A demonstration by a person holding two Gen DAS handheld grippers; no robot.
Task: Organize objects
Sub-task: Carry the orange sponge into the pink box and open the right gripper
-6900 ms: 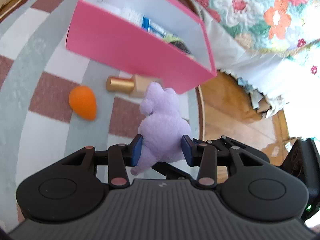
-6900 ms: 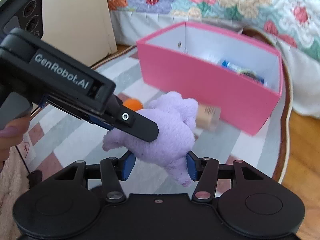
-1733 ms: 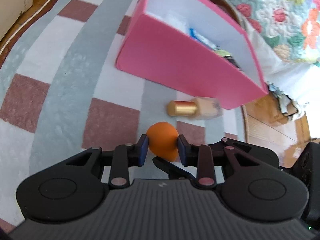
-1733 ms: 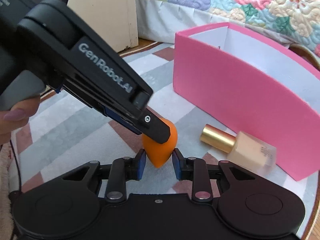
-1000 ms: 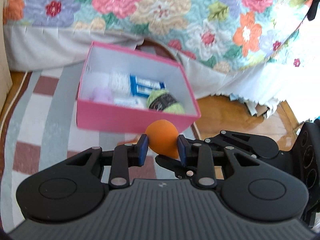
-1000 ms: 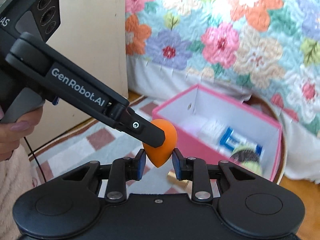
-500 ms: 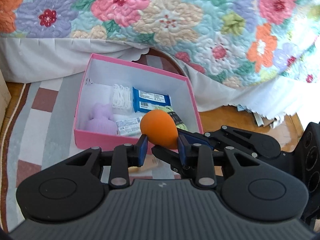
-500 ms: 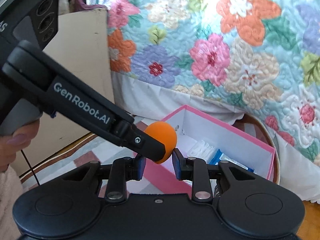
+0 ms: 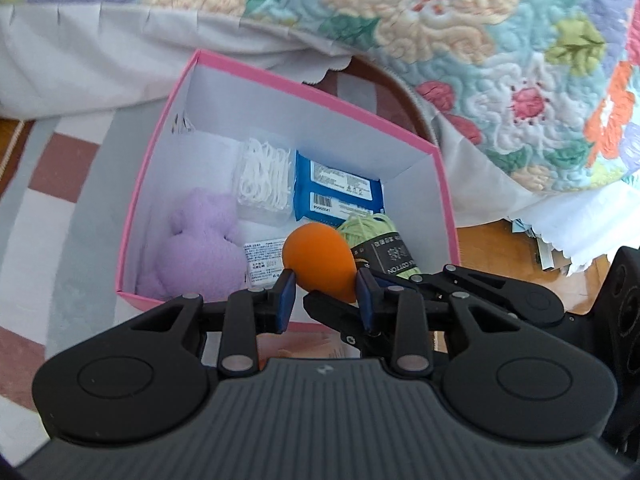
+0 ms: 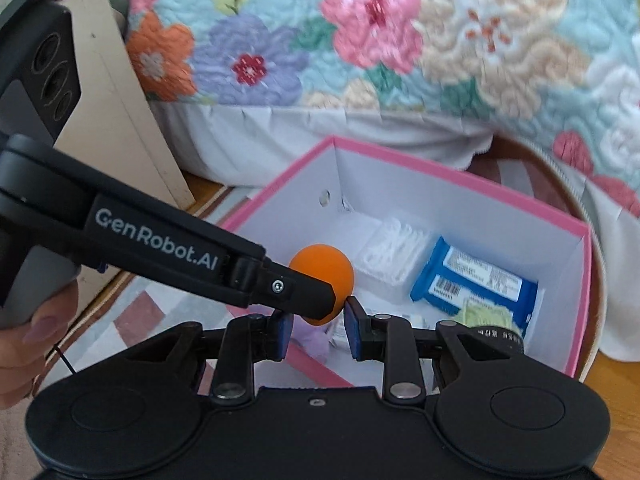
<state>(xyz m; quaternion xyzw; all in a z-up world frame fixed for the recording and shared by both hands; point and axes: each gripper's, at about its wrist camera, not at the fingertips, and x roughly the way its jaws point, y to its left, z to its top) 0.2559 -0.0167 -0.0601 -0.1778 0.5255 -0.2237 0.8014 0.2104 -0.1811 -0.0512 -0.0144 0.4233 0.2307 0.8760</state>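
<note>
Inside pink box [image 9: 132, 216]: purple plush [image 9: 200, 248], blue packet [image 9: 336, 192], yarn [image 9: 380, 236]; both grippers' fingers [image 9: 286, 294] clamp orange sponge [image 9: 318, 256].

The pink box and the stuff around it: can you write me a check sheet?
Surface: striped rug over wood floor.
Job's things: pink box holds a purple plush, white picks pack, blue packet, green yarn. Orange sponge held above the box.
Clutter: torn paper on the floor.
Grippers: left tongs and right tongs both shut on the orange sponge.
Cables: thin dark wire by the hand.
Surroundings: flowered quilt, beige board.
</note>
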